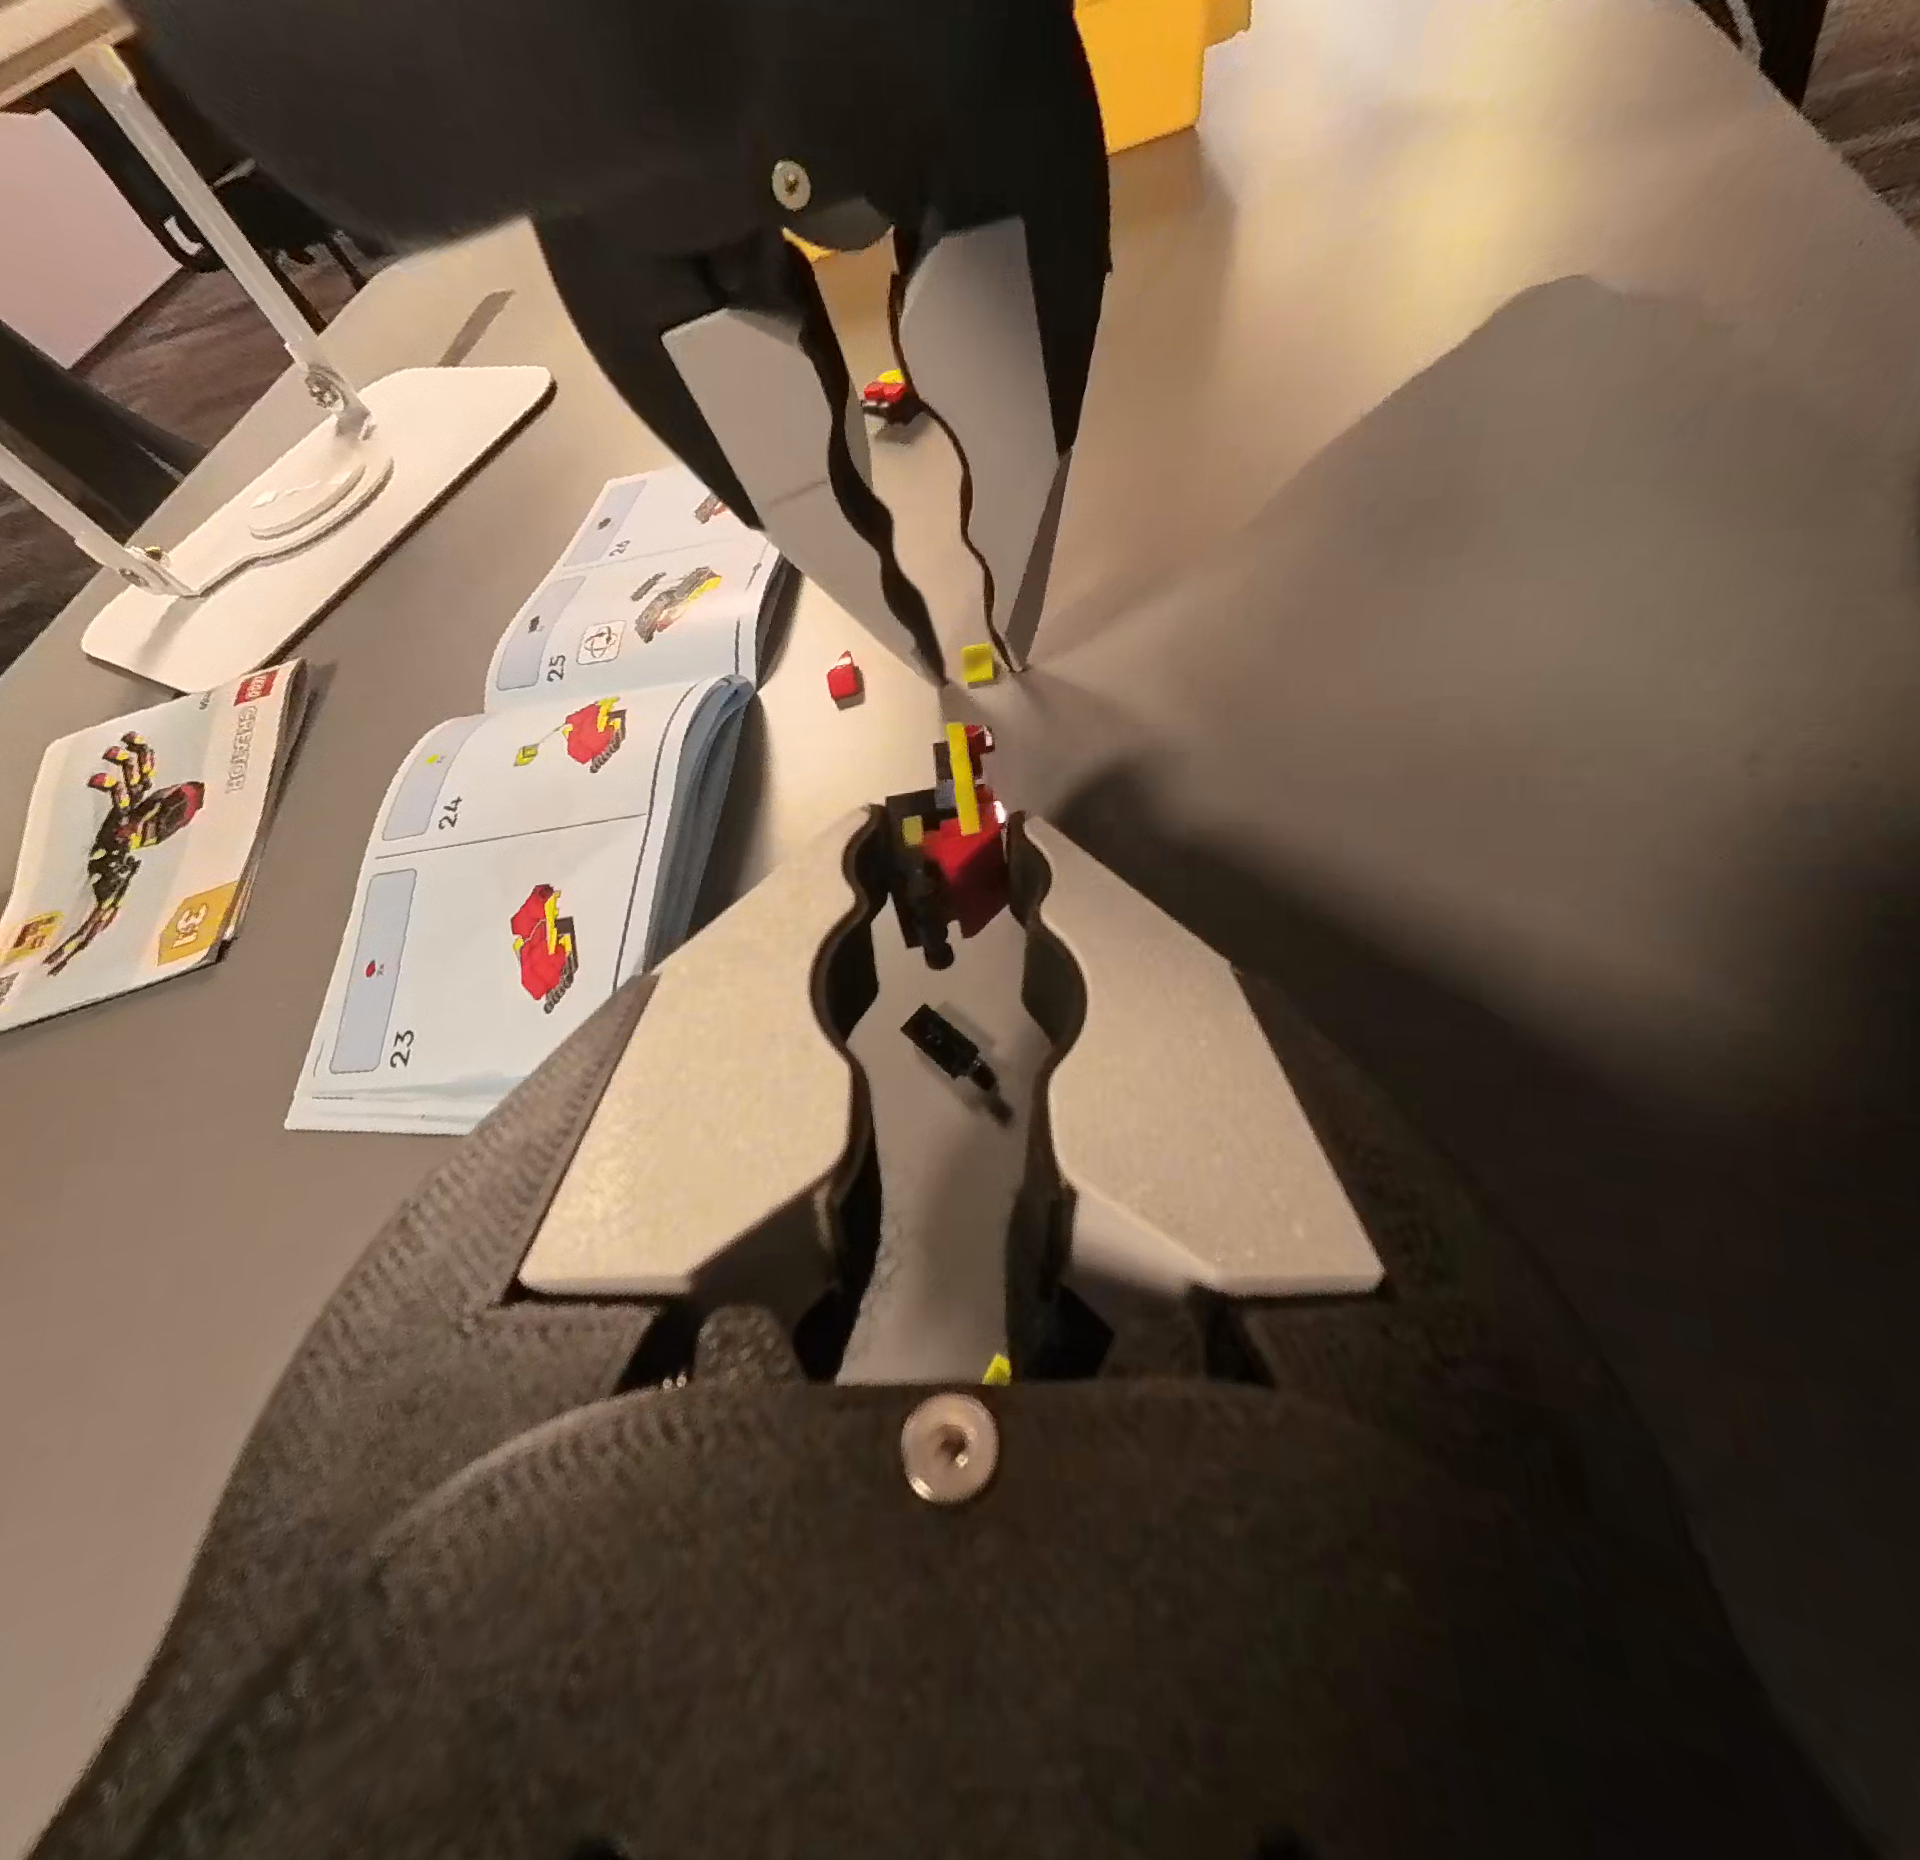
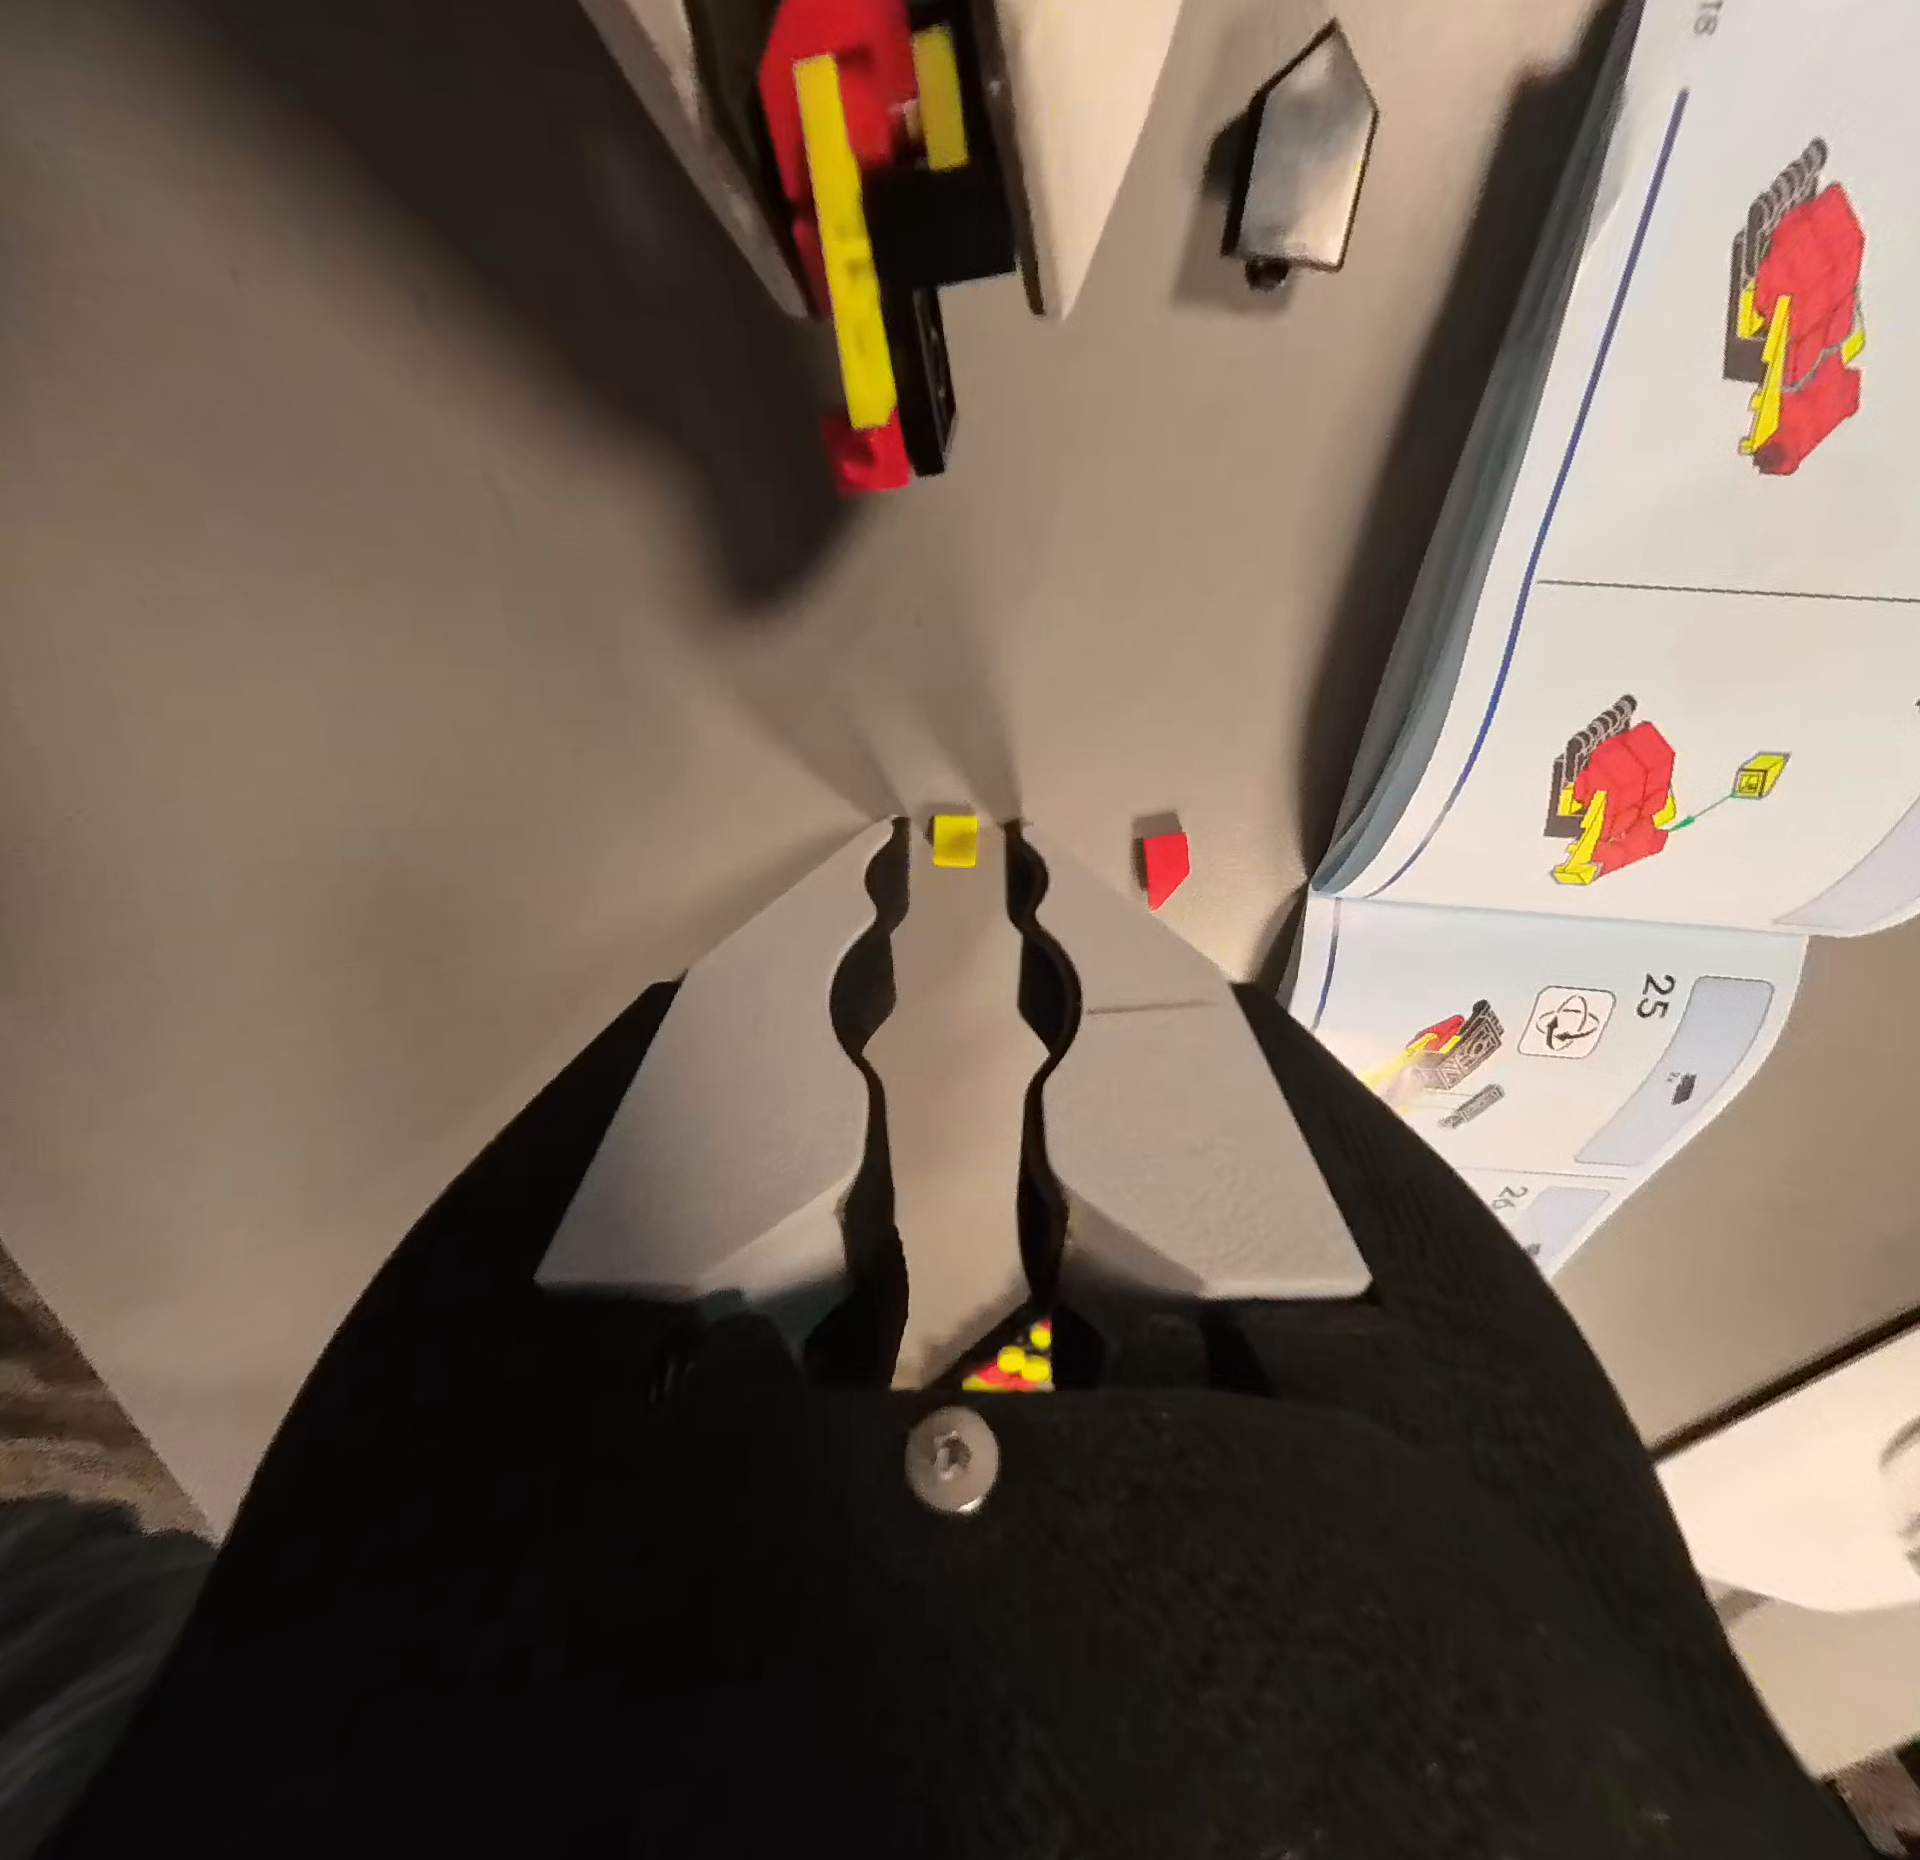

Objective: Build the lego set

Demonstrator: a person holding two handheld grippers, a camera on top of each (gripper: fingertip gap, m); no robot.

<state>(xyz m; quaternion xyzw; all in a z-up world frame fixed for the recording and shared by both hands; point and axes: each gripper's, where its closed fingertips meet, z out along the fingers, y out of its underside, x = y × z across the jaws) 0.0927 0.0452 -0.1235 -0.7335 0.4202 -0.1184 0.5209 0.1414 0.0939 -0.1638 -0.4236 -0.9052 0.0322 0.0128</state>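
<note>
My left gripper (image 1: 951, 828) is shut on a small red, black and yellow lego assembly (image 1: 961, 849) and holds it just above the grey table (image 1: 1403, 615). The assembly also shows at the top of the right wrist view (image 2: 862, 200), between the left gripper's fingers. My right gripper (image 2: 954, 823) is open a little. Its tips stand on either side of a small yellow piece (image 2: 954, 840) that lies on the table. In the left wrist view the right gripper (image 1: 977, 672) points down at that yellow piece (image 1: 977, 664), just beyond the assembly.
A small red piece (image 2: 1164, 860) lies beside the yellow one. A black pin piece (image 1: 951, 1057) lies under my left gripper. An open instruction booklet (image 1: 582, 802), a second booklet (image 1: 135, 834) and a white lamp base (image 1: 312, 491) are at left. A yellow box (image 1: 1153, 44) and another small assembly (image 1: 888, 392) are farther back. About 9 cm separates my left fingertips from my right.
</note>
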